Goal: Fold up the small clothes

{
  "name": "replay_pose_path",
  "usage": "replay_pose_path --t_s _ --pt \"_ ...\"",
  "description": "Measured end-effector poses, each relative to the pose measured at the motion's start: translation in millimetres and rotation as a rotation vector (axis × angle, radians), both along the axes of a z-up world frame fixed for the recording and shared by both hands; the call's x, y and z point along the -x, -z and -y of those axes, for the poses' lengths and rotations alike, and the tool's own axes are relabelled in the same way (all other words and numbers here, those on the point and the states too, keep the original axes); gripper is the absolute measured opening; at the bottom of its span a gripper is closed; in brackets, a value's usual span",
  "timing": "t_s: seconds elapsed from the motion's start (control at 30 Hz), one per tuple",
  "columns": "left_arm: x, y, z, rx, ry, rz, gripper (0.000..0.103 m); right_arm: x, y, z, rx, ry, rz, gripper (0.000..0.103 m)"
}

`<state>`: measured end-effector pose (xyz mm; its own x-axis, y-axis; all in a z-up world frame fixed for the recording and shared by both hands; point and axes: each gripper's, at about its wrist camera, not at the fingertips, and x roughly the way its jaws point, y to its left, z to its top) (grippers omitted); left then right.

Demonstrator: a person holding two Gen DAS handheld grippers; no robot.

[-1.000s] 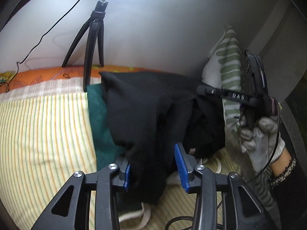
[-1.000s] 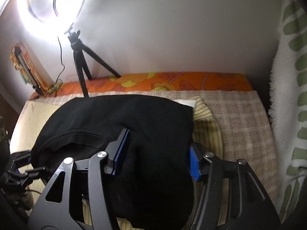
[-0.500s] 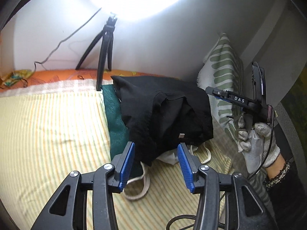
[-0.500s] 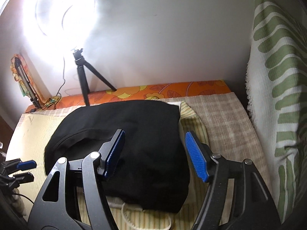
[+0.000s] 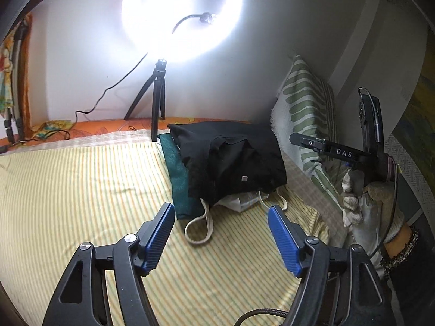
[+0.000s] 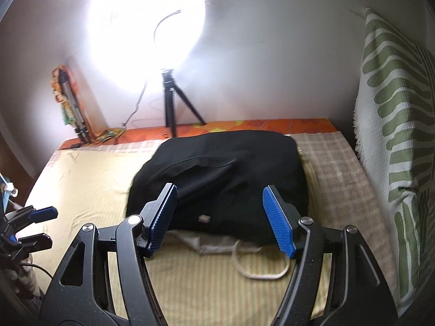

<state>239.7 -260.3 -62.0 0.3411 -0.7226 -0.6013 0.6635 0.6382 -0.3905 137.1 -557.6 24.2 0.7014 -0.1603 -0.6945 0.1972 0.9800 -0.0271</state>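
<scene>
Both cameras are riding on hand-held grippers, looking forward and down along the fingers across the bed (image 5: 81, 190) toward the wall. The left wrist view is sitting back from the black garment (image 5: 231, 160), which is lying at 12 o'clock beyond its fingertips, with the ring light (image 5: 182, 13) also at 12 and the right gripper (image 5: 320, 146) showing at 3 o'clock. The right wrist view is hanging closer, the garment (image 6: 223, 174) filling its centre, the left gripper (image 6: 38, 225) peeking in at 9 o'clock. Both are sharing garment, light, tripod (image 6: 171, 103) and the pillow (image 6: 394, 135).
</scene>
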Motion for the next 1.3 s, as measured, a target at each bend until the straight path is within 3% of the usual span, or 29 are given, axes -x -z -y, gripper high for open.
replay_pose_path --t_s 0.23,0.53,0.67,1.1,1.3 --pt "34 -14 -24 -0.019 -0.002 0.062 0.087 32 -2 -49 0.015 0.010 0.014 0.072" --pt "67 -26 -55 -0.029 -0.042 0.144 0.102 70 5 -93 -0.003 0.076 0.070 0.093" --pt "73 -22 -63 -0.064 -0.054 0.175 0.103 82 11 -104 0.023 0.109 0.110 0.103" --pt "98 -24 -57 -0.121 -0.042 0.275 0.103 89 18 -110 0.100 0.167 0.126 0.103" --pt "99 -23 -50 -0.169 -0.056 0.269 0.103 91 20 -101 0.089 0.203 0.142 0.103"
